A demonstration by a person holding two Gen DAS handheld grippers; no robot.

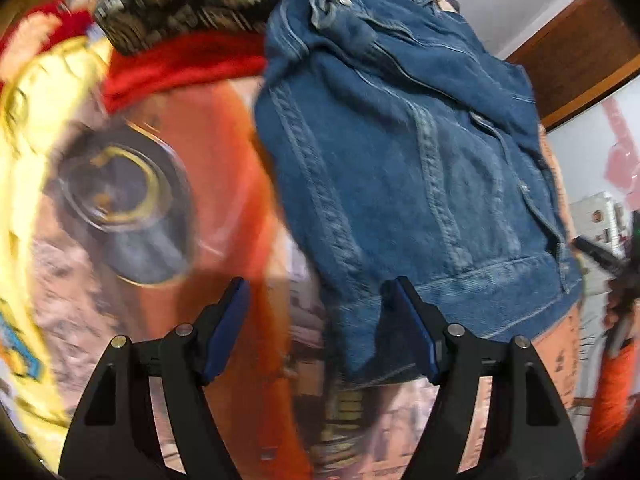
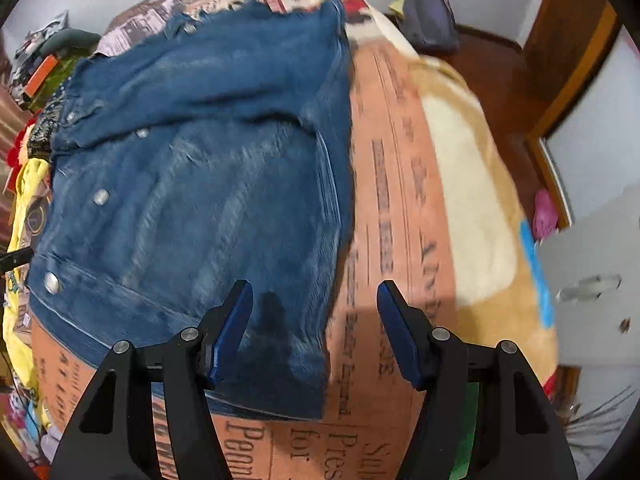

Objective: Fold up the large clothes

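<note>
A blue denim jacket [image 1: 404,168] lies spread on a printed orange blanket [image 1: 224,184]. My left gripper [image 1: 320,320] is open just above the jacket's near left corner, with nothing between its fingers. The jacket also shows in the right wrist view [image 2: 208,184], with metal snap buttons along its left side. My right gripper [image 2: 314,320] is open over the jacket's near right corner and the blanket [image 2: 384,200], holding nothing.
A patterned dark cloth [image 1: 188,4], a red cloth [image 1: 180,68] and a yellow garment [image 1: 36,152] lie left of the jacket. Wooden furniture [image 2: 560,56] and a grey cap [image 2: 430,16] are at the far right. A grey drawer front [image 2: 596,280] is right.
</note>
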